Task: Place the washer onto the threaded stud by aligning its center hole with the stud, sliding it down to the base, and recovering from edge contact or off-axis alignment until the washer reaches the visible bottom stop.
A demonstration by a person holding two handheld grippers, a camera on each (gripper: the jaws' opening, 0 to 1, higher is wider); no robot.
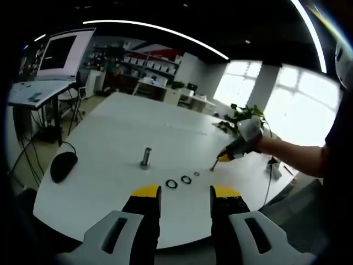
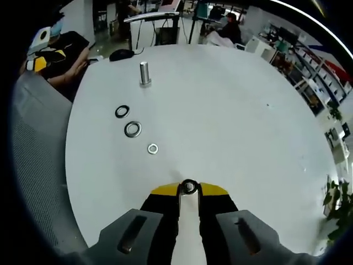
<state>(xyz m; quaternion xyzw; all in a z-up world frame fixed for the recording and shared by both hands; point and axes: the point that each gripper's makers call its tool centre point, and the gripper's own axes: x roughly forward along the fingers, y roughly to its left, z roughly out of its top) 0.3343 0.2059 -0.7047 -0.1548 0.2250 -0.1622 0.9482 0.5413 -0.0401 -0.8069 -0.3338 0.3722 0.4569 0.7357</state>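
In the right gripper view, the right hand-held gripper (image 2: pixel 189 189), with yellow-tipped black jaws rising from the bottom centre, was closed on a small round metal washer (image 2: pixel 189 186) pinched upright between its tips. Beyond it on the white counter (image 2: pixel 231 110), three more rings lay in a line running toward the upper left: a small silver washer (image 2: pixel 153 148), a larger grey metal washer (image 2: pixel 132 129) and a dark ring-shaped washer (image 2: pixel 122 111). Further up stood the upright silver threaded stud (image 2: pixel 144 73), well apart from the held washer. A black computer mouse (image 2: pixel 121 54) rested near the counter's far edge.

In the left gripper view, the left hand-held gripper (image 1: pixel 186 194) stood open at the bottom of the frame, jaws apart and holding nothing. The stud (image 1: pixel 146 158) stood mid-frame, with the loose washers just below and to its right. The right gripper (image 1: pixel 214 166) came in from the right, tips close to the counter, held in a gloved hand (image 1: pixel 249 134).
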